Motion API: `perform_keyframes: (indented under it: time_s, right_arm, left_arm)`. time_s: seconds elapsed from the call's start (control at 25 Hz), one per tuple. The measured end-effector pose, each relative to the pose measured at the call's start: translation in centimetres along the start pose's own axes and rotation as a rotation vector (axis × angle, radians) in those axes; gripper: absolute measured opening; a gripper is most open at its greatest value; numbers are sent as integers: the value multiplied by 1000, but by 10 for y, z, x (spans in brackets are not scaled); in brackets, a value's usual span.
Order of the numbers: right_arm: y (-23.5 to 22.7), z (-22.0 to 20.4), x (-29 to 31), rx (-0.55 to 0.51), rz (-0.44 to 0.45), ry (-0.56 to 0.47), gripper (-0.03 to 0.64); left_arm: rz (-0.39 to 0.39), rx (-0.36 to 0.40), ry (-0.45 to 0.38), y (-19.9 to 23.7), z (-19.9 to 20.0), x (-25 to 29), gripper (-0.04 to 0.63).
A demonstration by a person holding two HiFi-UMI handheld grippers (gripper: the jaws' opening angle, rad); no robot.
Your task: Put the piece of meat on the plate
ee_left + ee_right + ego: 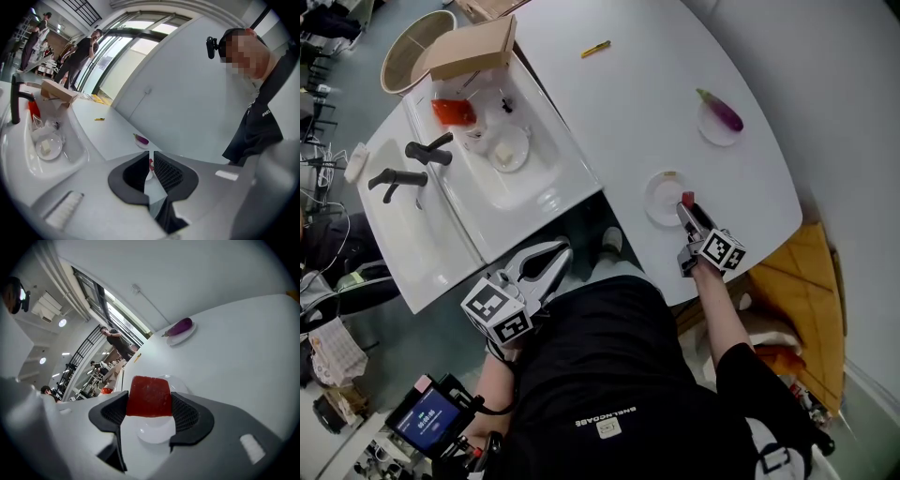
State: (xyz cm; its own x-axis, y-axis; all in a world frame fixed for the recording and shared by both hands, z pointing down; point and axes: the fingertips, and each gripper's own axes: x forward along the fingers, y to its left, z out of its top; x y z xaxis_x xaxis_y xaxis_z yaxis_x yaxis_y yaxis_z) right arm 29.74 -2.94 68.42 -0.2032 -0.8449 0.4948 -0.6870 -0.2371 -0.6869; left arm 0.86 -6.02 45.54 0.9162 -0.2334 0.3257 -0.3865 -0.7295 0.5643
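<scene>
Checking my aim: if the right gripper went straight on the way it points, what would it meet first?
Probably the small empty plate, lying just beyond the piece of meat clamped in the right gripper's jaws. Nothing else shows between them, though depth is hard to judge.

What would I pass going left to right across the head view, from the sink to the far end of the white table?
black taps → small dish → yellow pen → white plate → purple eggplant
</scene>
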Motion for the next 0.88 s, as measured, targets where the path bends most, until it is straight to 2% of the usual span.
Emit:
perform_keyframes:
  time_s: [0.44, 0.88]
  right_arm:
    - [-7, -5, 16, -2, -61, 68, 288]
    - [-1, -8, 38, -98, -127, 152, 288]
  left_arm:
    - [27, -31, -13, 8, -5, -7, 43]
    - [48, -82, -52, 16, -7, -17, 35]
